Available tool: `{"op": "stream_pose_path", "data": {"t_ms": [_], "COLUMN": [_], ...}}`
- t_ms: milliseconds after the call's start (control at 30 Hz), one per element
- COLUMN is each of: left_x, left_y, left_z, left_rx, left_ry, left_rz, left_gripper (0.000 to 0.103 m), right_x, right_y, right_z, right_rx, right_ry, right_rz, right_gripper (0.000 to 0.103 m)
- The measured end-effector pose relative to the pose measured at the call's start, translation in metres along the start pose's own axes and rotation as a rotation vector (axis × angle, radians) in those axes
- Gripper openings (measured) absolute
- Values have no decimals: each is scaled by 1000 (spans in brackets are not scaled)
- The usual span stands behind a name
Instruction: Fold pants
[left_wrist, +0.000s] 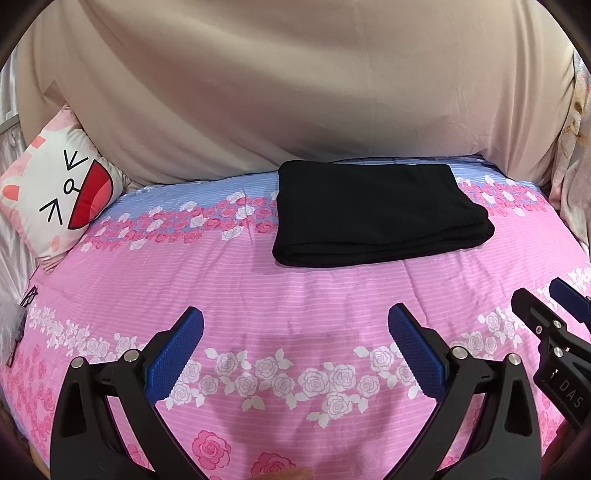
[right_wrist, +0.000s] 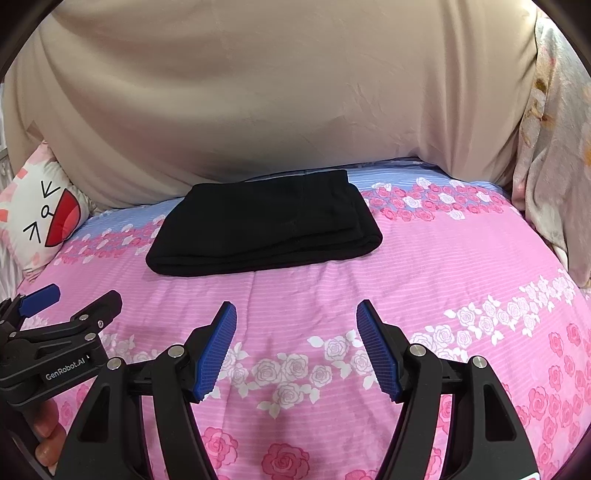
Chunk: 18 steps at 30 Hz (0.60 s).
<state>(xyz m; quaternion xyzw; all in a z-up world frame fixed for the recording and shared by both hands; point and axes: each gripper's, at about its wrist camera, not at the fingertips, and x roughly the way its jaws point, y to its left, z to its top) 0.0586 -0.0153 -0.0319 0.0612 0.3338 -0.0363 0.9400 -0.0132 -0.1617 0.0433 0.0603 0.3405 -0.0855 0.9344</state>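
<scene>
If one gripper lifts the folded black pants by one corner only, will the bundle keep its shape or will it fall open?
The black pants are soft cloth in loose stacked layers with rounded edges, so the bundle would probably sag and unfold. It looks light for its size. On the quilted pink bedspread, a push would likely bunch the layers rather than slide them neatly.

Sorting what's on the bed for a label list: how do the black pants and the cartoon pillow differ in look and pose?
The pants are plain black; the pillow is white and pink with a drawn face and a red mouth. The pants lie flat, folded into a compact rectangle; the pillow stands propped at a tilt against the beige cloth behind it. The pants sit mid-bed; the pillow is at the left edge. Both rest on the pink rose bedspread, untouched by either gripper.
</scene>
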Motion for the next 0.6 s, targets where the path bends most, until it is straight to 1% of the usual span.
{"op": "stream_pose_path", "data": {"t_ms": [100, 200, 333, 367, 433, 567, 600], "left_x": [1, 8, 2, 0, -2, -7, -8], "left_y": [1, 2, -1, -2, -4, -4, -4], "left_z": [1, 2, 1, 1, 2, -1, -2], "left_rx": [-8, -9, 13, 15, 34, 38, 36], "left_ry": [3, 36, -3, -7, -4, -3, -2], "left_rz": [-6, -37, 9, 9, 32, 17, 10], "left_gripper": [98, 98, 98, 98, 98, 98, 98], "right_x": [0, 0, -1, -2, -2, -6, -8], "right_y": [0, 1, 0, -1, -3, -5, -5], "right_z": [0, 0, 0, -1, -1, -2, -3], "right_rx": [-1, -3, -4, -2, -1, 2, 2], "right_ry": [1, 1, -1, -2, -1, -4, -6], "right_rz": [0, 1, 2, 1, 2, 1, -1], "right_gripper": [66, 66, 66, 66, 66, 67, 70]}}
